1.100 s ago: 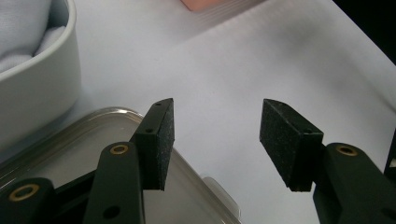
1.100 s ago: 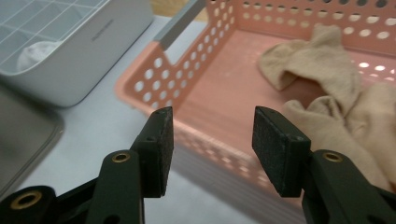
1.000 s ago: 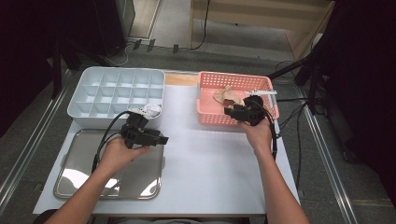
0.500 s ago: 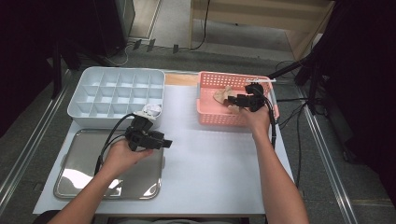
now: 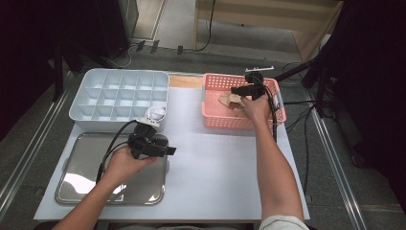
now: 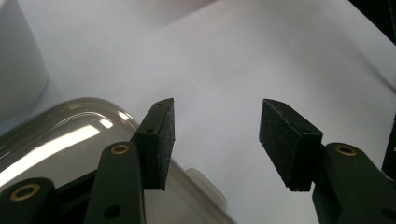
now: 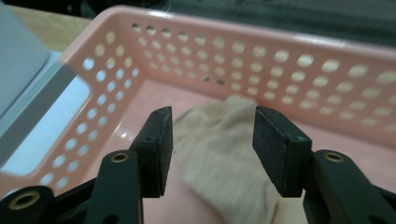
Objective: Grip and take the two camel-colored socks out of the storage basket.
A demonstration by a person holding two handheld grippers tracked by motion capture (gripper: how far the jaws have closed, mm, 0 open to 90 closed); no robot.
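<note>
Two grippers: right gripper (image 7: 210,154) fingers spread above beige cloth (image 7: 219,154) inside pink basket (image 7: 289,60); left gripper (image 6: 215,140) fingers spread, empty. No writing legible.

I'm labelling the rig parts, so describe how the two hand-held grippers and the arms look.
Both the left gripper and the right gripper are black, each with two jaws carrying dark, grainy rectangular pads and brass-coloured rivets. A black cable trails from each. The forearms are bare; a pale short sleeve shows on the right arm.

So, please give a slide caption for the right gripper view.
Open right gripper poised over beige cloth inside the pink basket.
</note>
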